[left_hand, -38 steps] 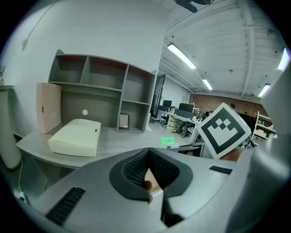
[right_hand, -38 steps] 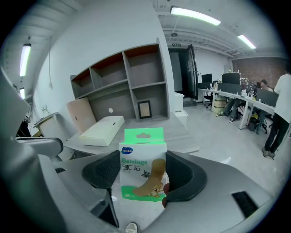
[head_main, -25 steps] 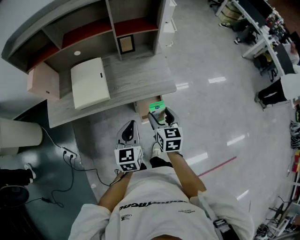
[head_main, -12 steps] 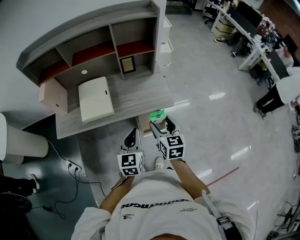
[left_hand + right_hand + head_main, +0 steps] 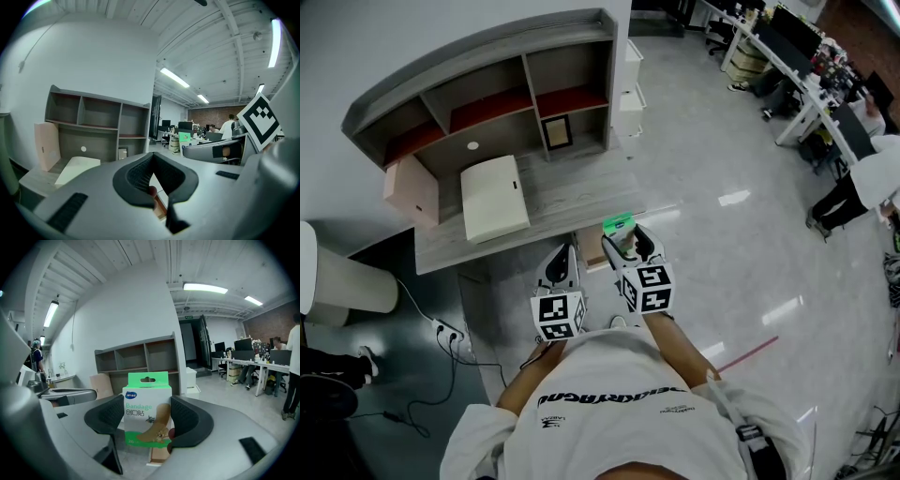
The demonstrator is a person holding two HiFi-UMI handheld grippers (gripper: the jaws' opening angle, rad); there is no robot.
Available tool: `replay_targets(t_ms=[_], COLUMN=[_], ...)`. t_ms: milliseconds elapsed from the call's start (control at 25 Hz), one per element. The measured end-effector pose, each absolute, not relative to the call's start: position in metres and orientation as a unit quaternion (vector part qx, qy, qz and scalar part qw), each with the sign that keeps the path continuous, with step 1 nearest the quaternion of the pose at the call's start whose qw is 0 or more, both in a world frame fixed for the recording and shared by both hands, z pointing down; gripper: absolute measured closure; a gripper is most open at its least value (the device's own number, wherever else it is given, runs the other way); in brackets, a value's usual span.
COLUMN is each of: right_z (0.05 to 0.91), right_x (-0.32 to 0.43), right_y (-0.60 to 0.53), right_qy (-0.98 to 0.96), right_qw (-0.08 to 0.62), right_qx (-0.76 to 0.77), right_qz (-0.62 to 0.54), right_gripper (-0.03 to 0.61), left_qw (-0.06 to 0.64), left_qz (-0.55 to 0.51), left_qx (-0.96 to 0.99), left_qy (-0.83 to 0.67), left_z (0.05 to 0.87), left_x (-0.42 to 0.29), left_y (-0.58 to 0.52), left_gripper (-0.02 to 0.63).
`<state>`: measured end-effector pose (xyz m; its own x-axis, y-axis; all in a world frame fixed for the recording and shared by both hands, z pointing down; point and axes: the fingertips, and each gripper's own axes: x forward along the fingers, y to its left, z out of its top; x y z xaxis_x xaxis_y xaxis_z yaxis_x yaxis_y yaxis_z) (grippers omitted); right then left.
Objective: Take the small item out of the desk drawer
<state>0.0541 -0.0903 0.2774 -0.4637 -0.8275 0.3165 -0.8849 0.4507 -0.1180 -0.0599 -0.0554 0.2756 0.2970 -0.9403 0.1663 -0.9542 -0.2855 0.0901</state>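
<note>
Bandage box stands upright, hang-tab up, pinched by right tongs; left tongs pressed together.

The grey wooden desk carries a cream flat case lying left of centre. A pink panel stands at its left end, and a small frame stands upright at the back edge.

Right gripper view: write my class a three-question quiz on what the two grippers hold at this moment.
1. True or false: the left gripper holds something.
2. What sits between the jaws of the right gripper? A) a cup B) a bandage box C) a pen
3. What colour is the top of that box?
Key: 1 false, its jaws are together with nothing in them; 2 B; 3 green.
</note>
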Motion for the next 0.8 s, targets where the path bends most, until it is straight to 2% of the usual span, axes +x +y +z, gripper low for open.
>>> replay_targets(t_ms=[800], right_z=[0.265], right_x=[0.063], right_y=[-0.088], right_qy=[-0.846], right_qw=[0.088], right_qx=[0.513], right_qz=[0.117], right_gripper=[0.255], left_qw=[0.063], left_qz=[0.033], left_qx=[0.81], left_qy=[-0.582], left_z=[0.265], left_x=[-0.047], left_y=[-0.057], left_gripper=[0.598])
